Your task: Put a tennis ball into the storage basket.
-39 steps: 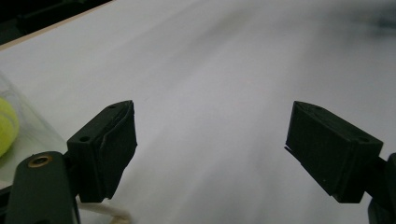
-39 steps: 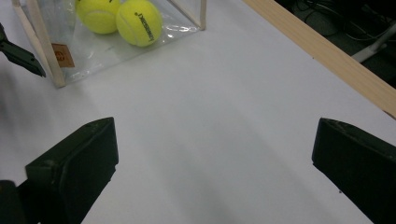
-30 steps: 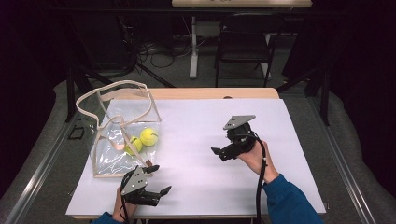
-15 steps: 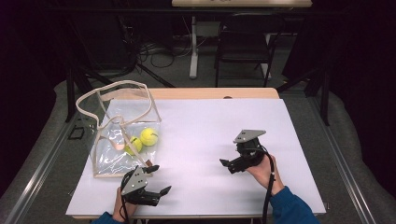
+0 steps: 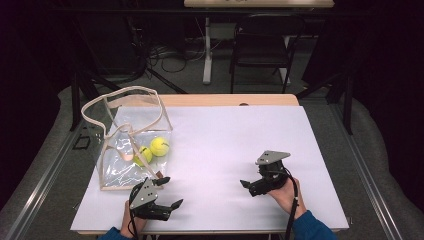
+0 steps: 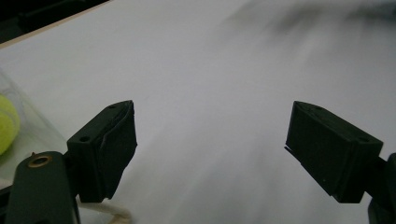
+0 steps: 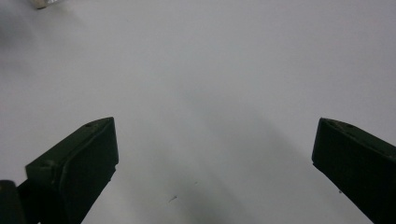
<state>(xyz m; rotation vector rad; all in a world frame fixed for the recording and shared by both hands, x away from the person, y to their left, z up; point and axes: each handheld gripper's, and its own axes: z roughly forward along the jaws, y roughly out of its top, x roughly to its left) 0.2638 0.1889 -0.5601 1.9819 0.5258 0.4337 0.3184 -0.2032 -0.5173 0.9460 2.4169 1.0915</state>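
Currently both tennis balls sit inside the clear bag [image 5: 131, 150] at the left side of the tabletop [image 5: 225, 145]: one tennis ball [image 5: 160, 146] towards the bag's right wall, the second ball [image 5: 143, 155] just beside it, touching or nearly so; I cannot tell which. The bag stands open at the top, its beige strap [image 5: 107, 102] looping up and over to the rear. My reading: the loading step looks finished, since I see no loose ball anywhere on the white sheet. What may be left is closing or lifting the bag, or simply parking the tools.

Left tool [image 5: 165, 192]: released, jaws spread wide, holding nothing, resting low at the near edge just beside the bag's front right corner. In the left gripper view its jaws [image 6: 210, 154] frame bare white surface, with a sliver of yellow ball [image 6: 7, 123] and clear plastic at the left margin.

Right tool [image 5: 246, 185]: also released and empty, well apart from the bag, near the front right of the sheet. In the right gripper view the jaws [image 7: 210, 172] stand wide over plain white surface.

Surroundings: a folding chair [image 5: 260, 45], a pale post [image 5: 207, 50] and floor cables [image 5: 170, 52] behind the tabletop, all well clear. Nothing lies between either tool and the bag. Only concern: the limp strap could snag a jaw on approach.
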